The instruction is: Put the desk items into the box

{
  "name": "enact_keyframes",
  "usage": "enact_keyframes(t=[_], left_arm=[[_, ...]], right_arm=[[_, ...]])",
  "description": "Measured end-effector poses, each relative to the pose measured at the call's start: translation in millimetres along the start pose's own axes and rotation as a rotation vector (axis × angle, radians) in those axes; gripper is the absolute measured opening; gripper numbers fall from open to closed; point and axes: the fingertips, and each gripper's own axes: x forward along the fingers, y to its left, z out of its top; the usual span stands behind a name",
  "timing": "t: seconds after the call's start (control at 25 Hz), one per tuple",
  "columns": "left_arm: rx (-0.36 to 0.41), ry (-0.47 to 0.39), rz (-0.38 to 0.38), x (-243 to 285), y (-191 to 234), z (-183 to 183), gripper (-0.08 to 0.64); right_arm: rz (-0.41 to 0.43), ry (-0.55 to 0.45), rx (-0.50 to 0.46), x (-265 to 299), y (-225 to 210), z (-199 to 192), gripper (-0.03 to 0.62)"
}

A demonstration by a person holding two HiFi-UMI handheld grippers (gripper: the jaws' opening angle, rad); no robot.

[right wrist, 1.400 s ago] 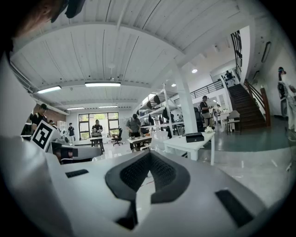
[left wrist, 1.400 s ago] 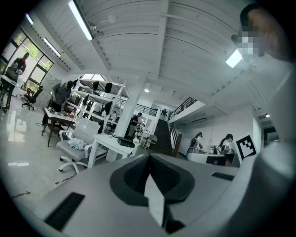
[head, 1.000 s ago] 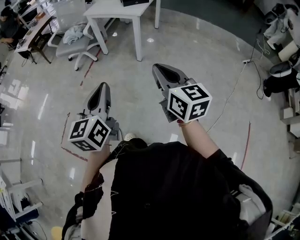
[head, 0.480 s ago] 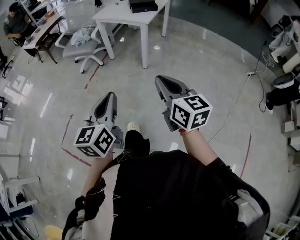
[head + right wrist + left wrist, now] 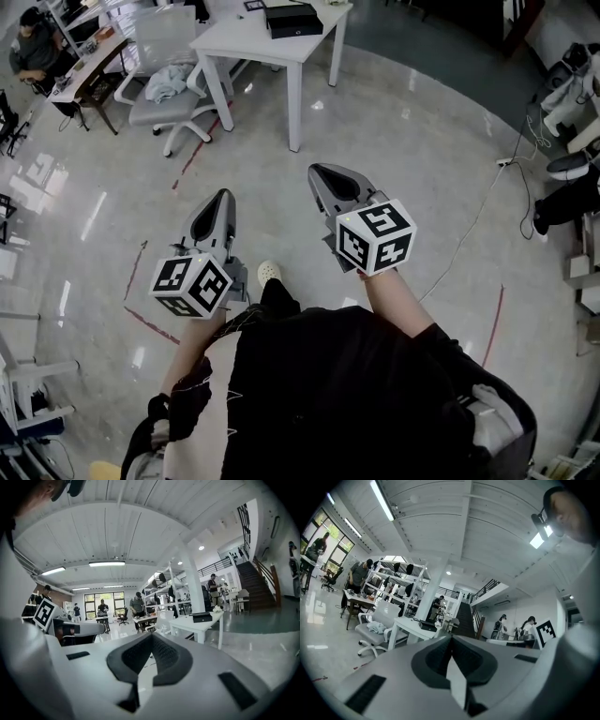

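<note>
White table (image 5: 246, 39) stood far ahead with a black box (image 5: 292, 19) on top. The left gripper (image 5: 223, 196) and the right gripper (image 5: 319, 171) had their jaws pressed together, holding nothing, above the shiny floor (image 5: 422, 159).

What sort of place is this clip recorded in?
Probably a large open-plan lab or workshop office: a white desk and swivel chair stand on a wide polished floor, with shelving racks and a staircase further back.
</note>
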Motion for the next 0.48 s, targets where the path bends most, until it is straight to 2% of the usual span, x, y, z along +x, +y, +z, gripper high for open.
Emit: enact_keyframes(t=[0.48], left_arm=[[0.026, -0.055, -0.011, 73.1, 44.0, 61.3, 0.011]], right_arm=[[0.015, -0.054, 0.021, 80.9, -35.4, 55.0, 0.005]])
